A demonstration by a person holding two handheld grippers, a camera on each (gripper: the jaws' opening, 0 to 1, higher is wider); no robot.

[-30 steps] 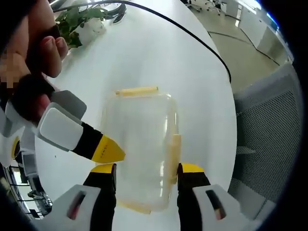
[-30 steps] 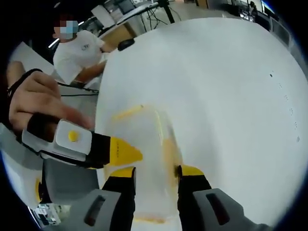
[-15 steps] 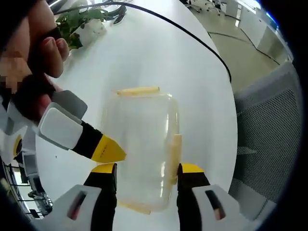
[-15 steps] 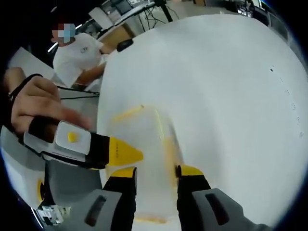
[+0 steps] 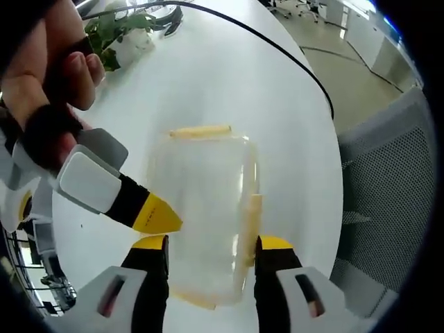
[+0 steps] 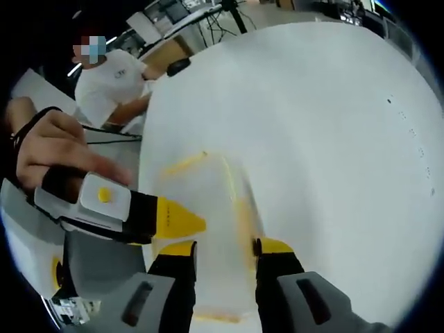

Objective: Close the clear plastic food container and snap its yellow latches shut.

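While a wide white desk (image 5: 229, 83) carries everything, a grey mesh chair (image 5: 388, 201) stands at its right edge in the left gripper view, with a black cable (image 5: 277, 55) curving across the far part of the desktop and a potted green plant (image 5: 121, 31) at the far left. In the right gripper view a person in a white shirt (image 6: 111, 76) sits at the far left side of the same desk (image 6: 333, 139).

On the near middle of the desk lies the clear plastic container (image 5: 205, 208), its lid lying on top. A yellow latch (image 5: 200, 130) runs along its far edge, another latch (image 5: 248, 225) lies along its right side, and a third strip of yellow (image 5: 194, 300) shows at the near edge; whether any is snapped down cannot be told. In the right gripper view the container (image 6: 208, 229) is a pale blurred shape between the claw tips.

The left claw (image 5: 211, 244) is spread, its yellow-tipped jaws standing either side of the container's near end, the right jaw just beside the side latch. The right claw (image 6: 220, 248) is likewise spread astride the container. The right claw (image 5: 156, 215) reaches in from the left in the left gripper view, held by a hand (image 5: 48, 83), its yellow tip at the container's left edge; the left claw (image 6: 182, 223) enters the right gripper view the same way, gripped by a hand (image 6: 55, 146)
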